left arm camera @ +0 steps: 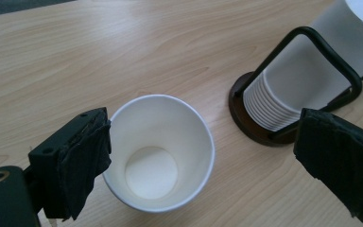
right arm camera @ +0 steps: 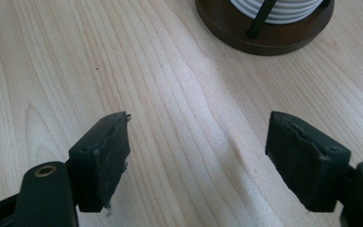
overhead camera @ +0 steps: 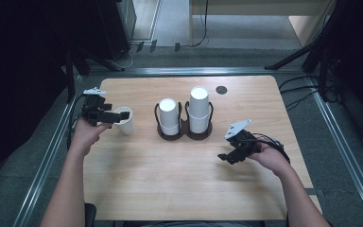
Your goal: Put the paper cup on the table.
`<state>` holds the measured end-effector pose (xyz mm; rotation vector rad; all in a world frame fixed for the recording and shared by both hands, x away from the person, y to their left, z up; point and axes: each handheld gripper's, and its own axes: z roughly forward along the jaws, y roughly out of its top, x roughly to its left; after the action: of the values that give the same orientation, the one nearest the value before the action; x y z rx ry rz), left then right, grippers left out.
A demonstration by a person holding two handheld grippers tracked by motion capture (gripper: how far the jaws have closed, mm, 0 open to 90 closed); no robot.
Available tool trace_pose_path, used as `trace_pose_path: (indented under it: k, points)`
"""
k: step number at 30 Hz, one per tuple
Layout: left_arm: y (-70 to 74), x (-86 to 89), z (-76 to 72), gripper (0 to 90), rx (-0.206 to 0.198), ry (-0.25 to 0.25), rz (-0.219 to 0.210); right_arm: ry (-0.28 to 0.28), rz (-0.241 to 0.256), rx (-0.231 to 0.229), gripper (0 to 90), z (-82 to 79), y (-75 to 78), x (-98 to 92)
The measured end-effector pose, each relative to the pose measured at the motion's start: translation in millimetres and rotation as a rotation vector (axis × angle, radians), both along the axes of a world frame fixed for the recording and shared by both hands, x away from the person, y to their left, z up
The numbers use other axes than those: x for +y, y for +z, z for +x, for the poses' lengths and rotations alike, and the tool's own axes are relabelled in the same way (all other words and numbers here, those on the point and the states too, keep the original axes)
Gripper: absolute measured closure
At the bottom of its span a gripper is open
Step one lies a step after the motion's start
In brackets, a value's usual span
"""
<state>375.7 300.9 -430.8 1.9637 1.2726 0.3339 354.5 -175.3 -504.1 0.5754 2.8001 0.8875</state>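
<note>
Plainly, the wooden desk (overhead camera: 184,189) has wide bare room across its near half, from the person's forearms up to the cup holder; its far edge and both side edges lie well apart from everything standing on it. A single loose paper cup (overhead camera: 124,120) stands upright near the left edge, mouth up and empty, as the left gripper view shows (left arm camera: 158,151). The left tongs (overhead camera: 115,117) sit at this cup with the jaws spread wide: in the left gripper view (left arm camera: 203,161) one jaw touches the cup's rim on its outer side, while the other jaw stands well apart from the cup, so nothing is clamped. The right tongs (overhead camera: 225,157) hover over bare wood on the right, near side of the desk, jaws also wide apart and gripping nothing; the right gripper view (right arm camera: 196,156) shows plain wood grain between them.

Between the two hands, toward the middle of the desk, stands a dark holder (overhead camera: 185,134) with two round wells and black wire loops. Each well carries one stack of white cups turned mouth down: the left stack (overhead camera: 168,116) is lower, the right stack (overhead camera: 199,109) taller. The holder's left base lies just right of the loose cup, near but not touching it. One small dark round spot (overhead camera: 221,90) sits near the far edge. Count: one loose cup, two stacks, one holder, two tongs.
</note>
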Motion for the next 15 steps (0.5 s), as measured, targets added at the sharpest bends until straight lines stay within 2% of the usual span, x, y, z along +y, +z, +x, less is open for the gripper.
trace_pose_path:
  k: [4, 11, 15]
  points:
    - [0.6, -6.5, -2.4, 4.9, 0.005, -0.025, 0.009, -0.001, -0.001, -0.003, 22.9, -0.6, 0.9, 0.4]
    - [4.7, -16.6, -8.2, 4.9, -0.004, -0.084, -0.005, -0.006, 0.006, -0.009, 23.0, 0.0, 2.1, -0.8]
    - [3.6, -22.8, -10.6, 4.8, 0.005, -0.113, -0.015, -0.005, 0.009, -0.005, 23.0, 0.1, 2.7, -1.1]
